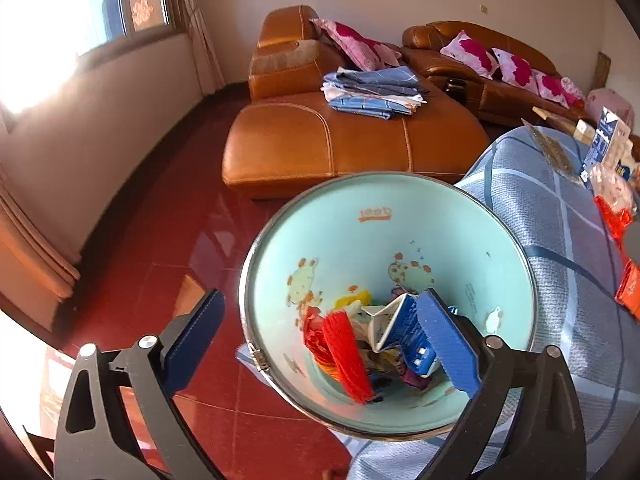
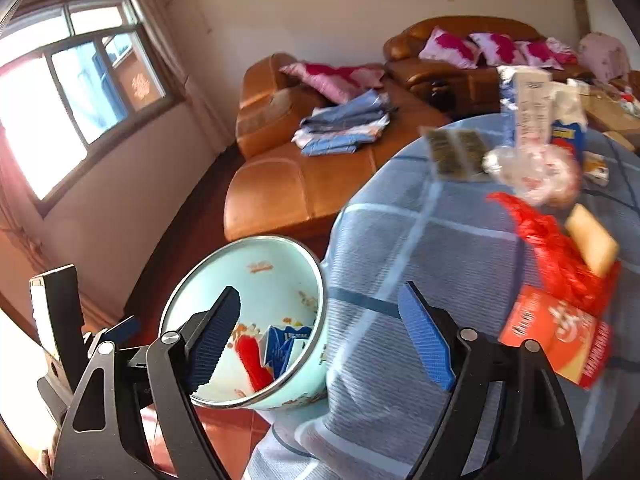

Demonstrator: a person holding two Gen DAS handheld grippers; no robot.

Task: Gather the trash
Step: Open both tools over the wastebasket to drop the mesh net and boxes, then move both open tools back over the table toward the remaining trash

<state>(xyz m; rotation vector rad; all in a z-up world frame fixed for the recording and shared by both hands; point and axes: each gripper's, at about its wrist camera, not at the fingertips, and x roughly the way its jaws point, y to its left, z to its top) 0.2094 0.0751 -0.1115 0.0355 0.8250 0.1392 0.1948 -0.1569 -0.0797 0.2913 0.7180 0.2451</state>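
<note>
A pale green trash bin with cartoon prints stands on the red floor beside the table; it also shows in the right wrist view. Inside lie a red wrapper and a crushed blue-and-white carton. My left gripper is open and empty above the bin's mouth. My right gripper is open and empty over the table's edge, between the bin and the trash on the table: a red box, a red plastic bag, a clear bag and a tan packet.
The table wears a blue checked cloth. Cartons and a dark flat packet stand further back on it. An orange leather sofa with folded cloths and pink pillows lies beyond. A window is on the left.
</note>
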